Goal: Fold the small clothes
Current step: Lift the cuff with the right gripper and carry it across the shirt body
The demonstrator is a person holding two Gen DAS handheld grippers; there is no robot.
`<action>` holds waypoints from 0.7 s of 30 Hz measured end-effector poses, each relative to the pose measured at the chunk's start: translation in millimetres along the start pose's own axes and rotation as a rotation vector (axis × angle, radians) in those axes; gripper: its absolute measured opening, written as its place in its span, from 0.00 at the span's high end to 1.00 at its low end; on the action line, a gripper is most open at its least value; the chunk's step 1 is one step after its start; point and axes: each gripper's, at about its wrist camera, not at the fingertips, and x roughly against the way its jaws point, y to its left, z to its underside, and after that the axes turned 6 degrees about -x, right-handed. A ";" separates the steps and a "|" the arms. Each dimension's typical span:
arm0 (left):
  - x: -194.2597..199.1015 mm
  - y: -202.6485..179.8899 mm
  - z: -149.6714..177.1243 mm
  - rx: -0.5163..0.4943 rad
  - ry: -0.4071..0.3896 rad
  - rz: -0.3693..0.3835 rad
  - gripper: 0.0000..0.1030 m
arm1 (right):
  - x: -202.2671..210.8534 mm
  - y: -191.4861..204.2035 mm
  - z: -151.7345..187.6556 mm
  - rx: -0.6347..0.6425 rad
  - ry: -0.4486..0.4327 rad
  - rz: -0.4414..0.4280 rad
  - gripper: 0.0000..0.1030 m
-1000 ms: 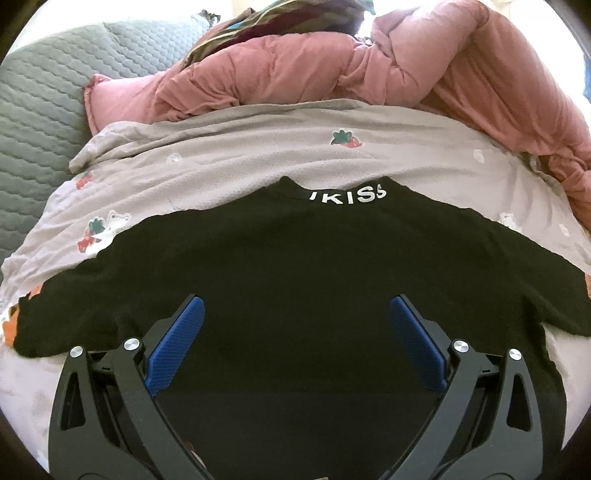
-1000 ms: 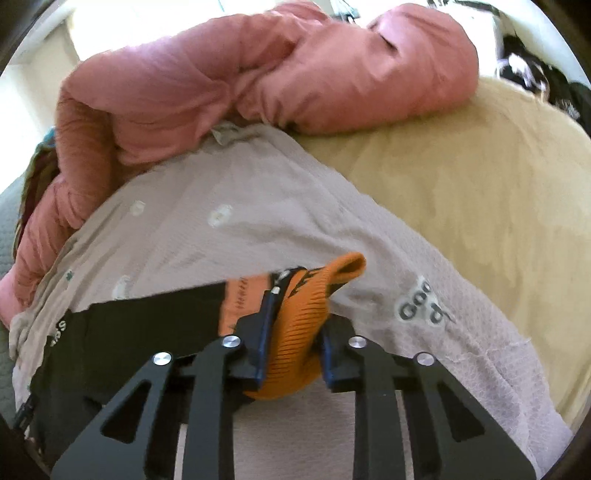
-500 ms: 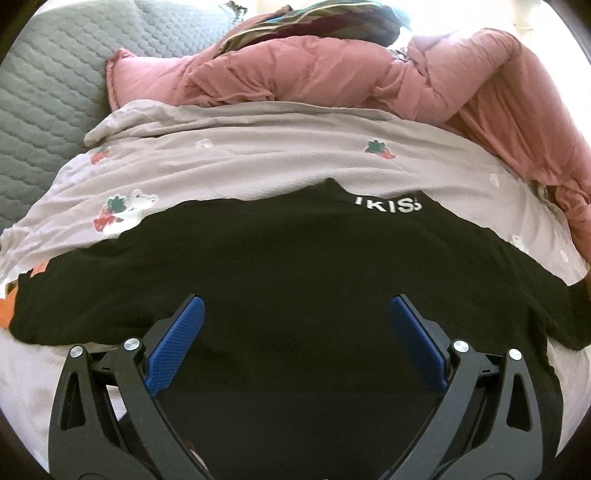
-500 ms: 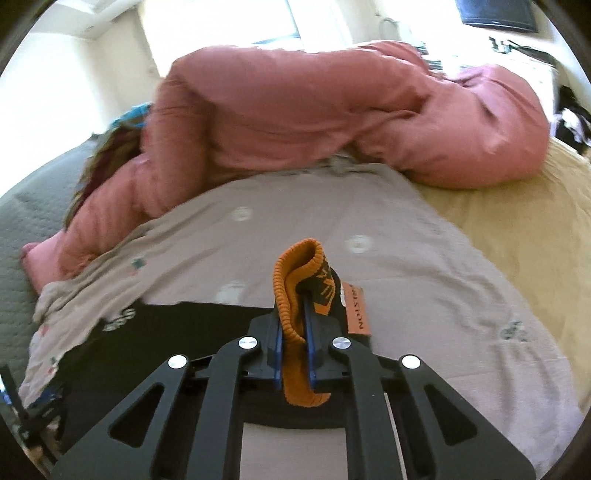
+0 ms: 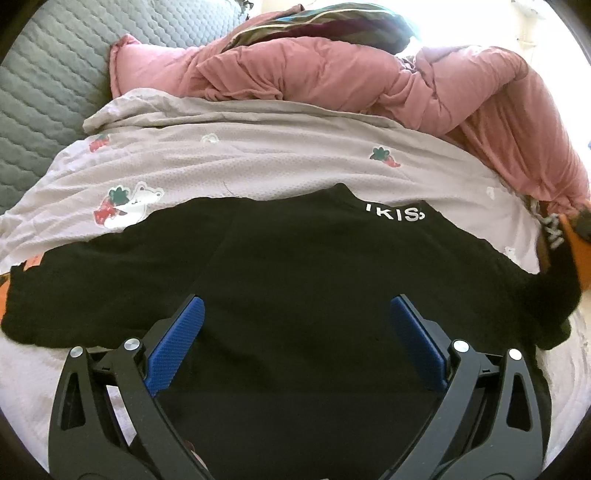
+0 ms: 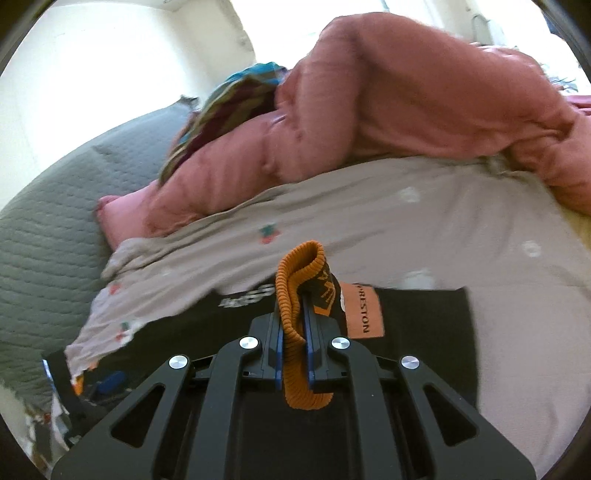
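A black top point(image 5: 295, 280) with white lettering at the neck lies spread on a grey printed sheet point(image 5: 258, 158). My left gripper point(image 5: 293, 317) hovers over its lower middle, jaws wide open, nothing between them. My right gripper point(image 6: 293, 314) is shut on the orange ribbed sleeve cuff point(image 6: 295, 280) of the black top point(image 6: 417, 325), holding it lifted above the garment, with an orange label point(image 6: 360, 308) beside it. In the left wrist view that orange cuff point(image 5: 576, 247) shows at the far right edge, with the black sleeve rising toward it.
A bunched pink duvet point(image 5: 369, 77) lies along the far side of the sheet, with a multicoloured cloth point(image 5: 325, 22) on top. Grey quilted bedding point(image 5: 40, 92) is to the left. A yellow cover point(image 6: 580, 229) shows at the right edge.
My right gripper closed fully on the orange cuff, then swung left and upward, lifting the sleeve over the black top. The left gripper drifted sideways, still open.
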 end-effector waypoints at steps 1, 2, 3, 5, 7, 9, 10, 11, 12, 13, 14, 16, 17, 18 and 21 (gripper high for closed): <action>-0.3 1.2 0.4 0.001 0.000 0.014 0.08 | -5.4 6.6 0.8 0.007 0.011 -0.011 0.92; -0.7 2.0 0.9 -0.001 0.001 0.025 0.09 | -10.4 13.0 1.4 0.012 0.019 -0.017 0.92; -1.1 2.7 1.1 -0.002 0.002 0.034 0.08 | -16.0 20.6 2.6 0.019 0.029 -0.027 0.92; -3.8 3.1 2.3 0.001 0.015 0.056 0.09 | -27.5 35.5 6.7 0.031 0.055 -0.049 0.92; -6.5 3.1 3.7 0.005 0.029 0.079 0.09 | -36.2 47.8 10.3 0.042 0.074 -0.067 0.92; -8.0 2.2 4.3 0.002 0.036 0.097 0.09 | -43.4 56.7 12.0 0.050 0.089 -0.082 0.92; -8.6 1.1 5.2 0.000 0.037 0.109 0.09 | -48.0 62.0 13.5 0.054 0.100 -0.092 0.92; -9.3 0.4 5.8 0.000 0.039 0.121 0.09 | -49.9 65.2 14.8 0.054 0.107 -0.099 0.92; -9.9 0.0 5.9 0.001 0.040 0.131 0.09 | -53.2 68.6 16.0 0.052 0.114 -0.105 0.92; -11.3 -1.0 6.5 0.003 0.044 0.147 0.09 | -57.0 71.7 16.9 0.051 0.122 -0.114 0.92; -12.4 -1.6 7.2 0.005 0.046 0.160 0.09 | -58.7 73.8 17.5 0.049 0.124 -0.120 0.90; -14.5 -2.0 8.6 0.009 0.052 0.187 0.09 | -62.1 78.0 18.3 0.046 0.133 -0.140 0.90; -15.0 -2.4 8.7 0.012 0.049 0.195 0.09 | -62.1 79.9 19.0 0.051 0.131 -0.146 0.90; -15.4 -3.0 9.0 0.013 0.050 0.209 0.09 | -62.6 81.1 19.4 0.054 0.129 -0.150 0.90; -17.5 -4.6 10.3 0.015 0.054 0.246 0.09 | -59.4 81.6 20.6 0.070 0.120 -0.147 0.87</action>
